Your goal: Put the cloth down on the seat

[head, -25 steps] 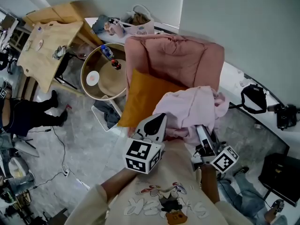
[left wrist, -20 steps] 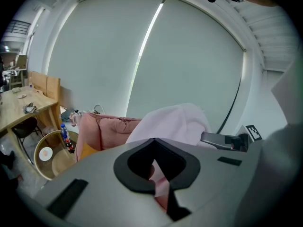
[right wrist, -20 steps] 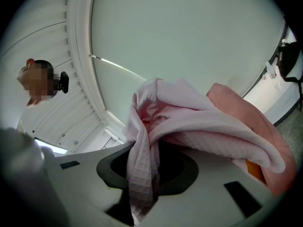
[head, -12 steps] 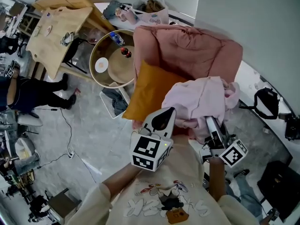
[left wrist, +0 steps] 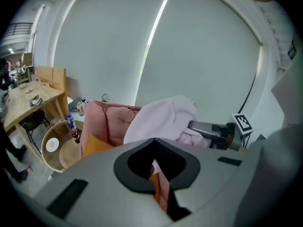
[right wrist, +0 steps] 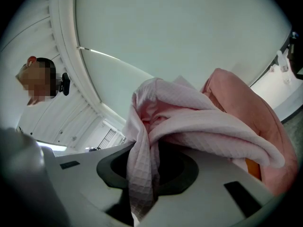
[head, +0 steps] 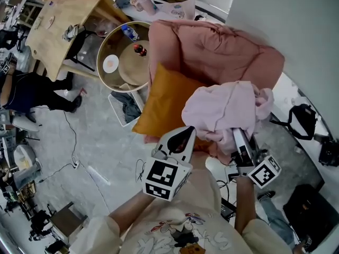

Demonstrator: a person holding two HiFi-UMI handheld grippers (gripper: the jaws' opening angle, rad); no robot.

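Orange cushion [head: 164, 105] leans on the left of the chair [head: 212, 46] seat; left gripper [head: 185, 132] hovers at the chair's front, jaws pressed together, empty; pink cloth [head: 225, 110] hangs bunched over the chair's right side, pinched by the right gripper [head: 237, 137].

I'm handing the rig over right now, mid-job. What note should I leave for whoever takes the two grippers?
Left gripper: jaws together, nothing in them, held near the lower edge of the orange cushion.
Right gripper: shut on the pink cloth, with a fold pinched between its jaws and the rest bunched above it.
Cloth: held up in front of the pink armchair, beside the cushion, not set down.
Done: cloth gripped and at the chair.
Left: lower it onto the seat, probably on the side the cushion leaves free, then open the right jaws and back away.
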